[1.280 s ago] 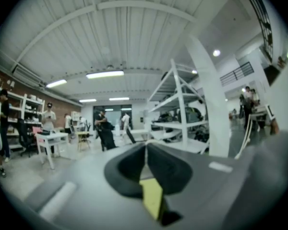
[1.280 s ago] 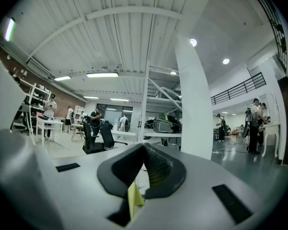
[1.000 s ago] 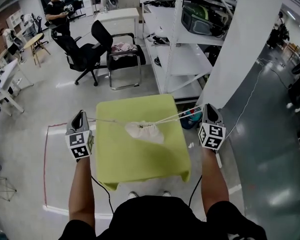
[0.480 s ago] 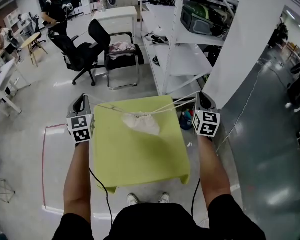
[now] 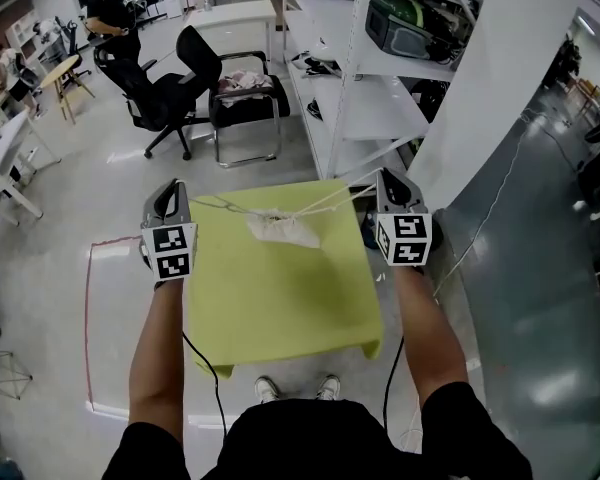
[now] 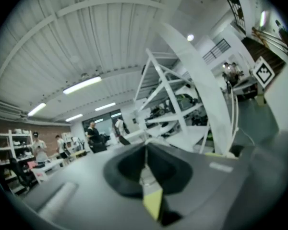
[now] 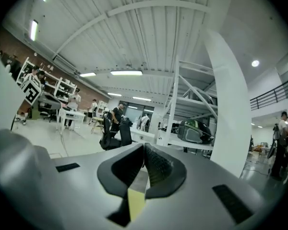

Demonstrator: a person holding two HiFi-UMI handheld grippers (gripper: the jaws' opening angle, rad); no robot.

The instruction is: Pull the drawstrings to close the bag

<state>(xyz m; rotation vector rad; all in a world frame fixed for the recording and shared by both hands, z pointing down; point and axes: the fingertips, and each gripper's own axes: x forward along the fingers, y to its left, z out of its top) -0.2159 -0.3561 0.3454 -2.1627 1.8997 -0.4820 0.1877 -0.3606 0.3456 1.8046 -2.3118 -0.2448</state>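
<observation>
Vs a sec ago both grippers sit further from the person. L gripper [image 5: 170, 196] was beside the table's left edge and is now at its far left corner. R gripper [image 5: 390, 181] was out past the right edge and is now just by the far right corner. The bag [image 5: 280, 230], white cloth, went w/ them, from approx mid-table to near the far edge of the green table [image 5: 280, 308]. It looks more bunched at the mouth. Whether it rests on the top or hangs just off it can't be told.

Jaws: both pairs are closed tight, pads together in each gripper view. The head view shows the left drawstring [image 5: 223, 206] running taut from the bag's mouth into L gripper's tips. The right drawstring [image 5: 342, 199], a doubled strand, runs into R gripper's tips. Each gripper is pinched on its cord, w/ the bag between the two.

Around: a white shelving unit [image 5: 380, 108] stands right behind the table's far right corner. Its post is near R gripper and the right drawstring, so it's the closest obstacle. A white column [image 5: 490, 78] is to the right. Further back are a black office chair [image 5: 165, 93] and a metal-frame chair [image 5: 245, 103] w/ pinkish cloth on its seat. A person [image 5: 108, 13] stands at the back. A red tape line [image 5: 88, 318] marks the floor left of the table.
</observation>
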